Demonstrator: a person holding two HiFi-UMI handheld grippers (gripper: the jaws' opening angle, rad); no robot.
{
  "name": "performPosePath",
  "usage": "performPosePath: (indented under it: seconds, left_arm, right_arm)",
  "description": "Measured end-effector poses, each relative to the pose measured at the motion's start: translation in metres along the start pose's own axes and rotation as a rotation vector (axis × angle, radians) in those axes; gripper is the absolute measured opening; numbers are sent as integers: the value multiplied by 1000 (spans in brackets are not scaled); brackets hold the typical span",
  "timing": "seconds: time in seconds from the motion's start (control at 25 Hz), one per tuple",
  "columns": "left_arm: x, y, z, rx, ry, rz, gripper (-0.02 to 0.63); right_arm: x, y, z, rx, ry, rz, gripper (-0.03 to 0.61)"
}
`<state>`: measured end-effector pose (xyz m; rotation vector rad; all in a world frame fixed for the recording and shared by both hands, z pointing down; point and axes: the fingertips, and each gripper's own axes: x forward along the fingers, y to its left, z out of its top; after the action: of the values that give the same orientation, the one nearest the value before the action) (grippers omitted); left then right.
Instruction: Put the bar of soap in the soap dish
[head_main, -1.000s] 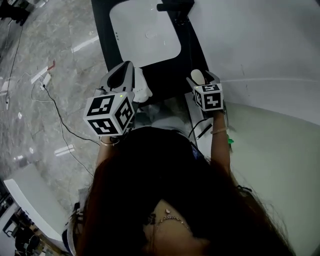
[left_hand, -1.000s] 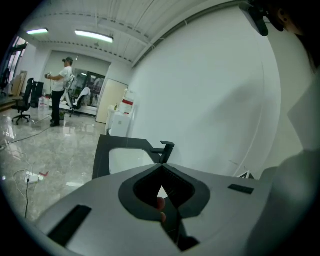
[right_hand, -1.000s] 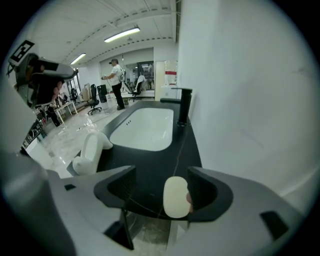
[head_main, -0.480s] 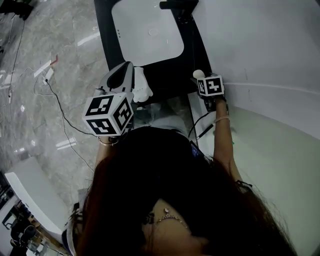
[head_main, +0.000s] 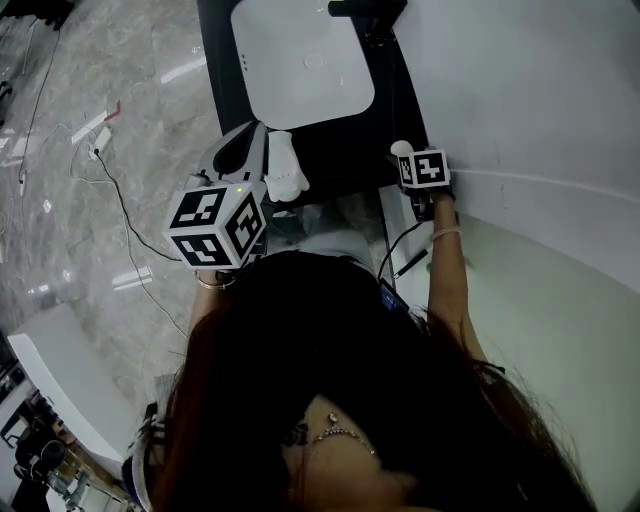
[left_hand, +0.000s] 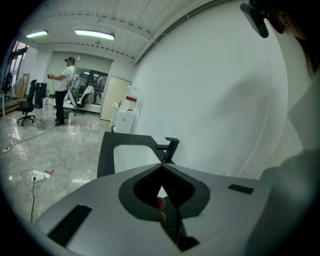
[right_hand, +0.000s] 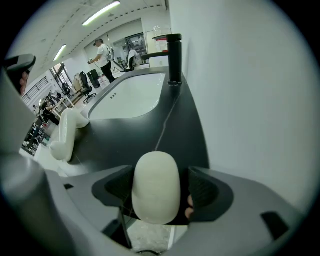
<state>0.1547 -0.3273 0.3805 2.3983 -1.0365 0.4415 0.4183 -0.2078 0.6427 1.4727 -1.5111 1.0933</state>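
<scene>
An oval cream bar of soap (right_hand: 156, 187) rests at the right front of the dark counter (head_main: 340, 150). It shows as a small pale oval (head_main: 401, 149) in the head view. My right gripper (right_hand: 160, 171) points steeply down around it. Its jaws have just been opening; the soap is between them with a dark gap beside the right pad. A glossy white soap dish (head_main: 285, 166) sits at the counter's front edge, left of the soap (right_hand: 65, 134). My left gripper (head_main: 256, 132) hovers beside the dish, jaws meeting at the tip (left_hand: 161, 169), holding nothing.
A white basin (head_main: 300, 60) is sunk into the counter, with a black tap (right_hand: 172, 57) at its right rim. A white wall curves along the right. Cables (head_main: 130, 240) trail over the marble floor at left. A person (left_hand: 62, 90) stands far back in the room.
My right gripper has dropped down over the soap and now straddles it. The soap, the dish and the left gripper have stayed where they were.
</scene>
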Motion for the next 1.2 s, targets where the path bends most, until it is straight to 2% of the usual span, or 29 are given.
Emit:
performPosePath:
  seconds: [0.16, 0.28, 0.64, 0.96, 1.2]
  left_arm:
    - [-2, 3, 1, -4, 1, -1, -2]
    - [-4, 6, 2, -7, -2, 0, -2]
    - [-9, 16, 2, -21, -11, 7, -2]
    - [-18, 20, 3, -28, -28, 3, -2]
    - [-24, 28, 2, -37, -45, 11, -2]
  right_arm:
    - [-3, 1, 2, -3, -9, -9, 334]
    - [-5, 4, 2, -3, -19, -20, 305]
    - [-8, 7, 4, 43, -67, -52, 301]
    - [-39, 39, 45, 99, -219, 15, 301]
    - [-53, 90, 81, 69, -288, 95, 301]
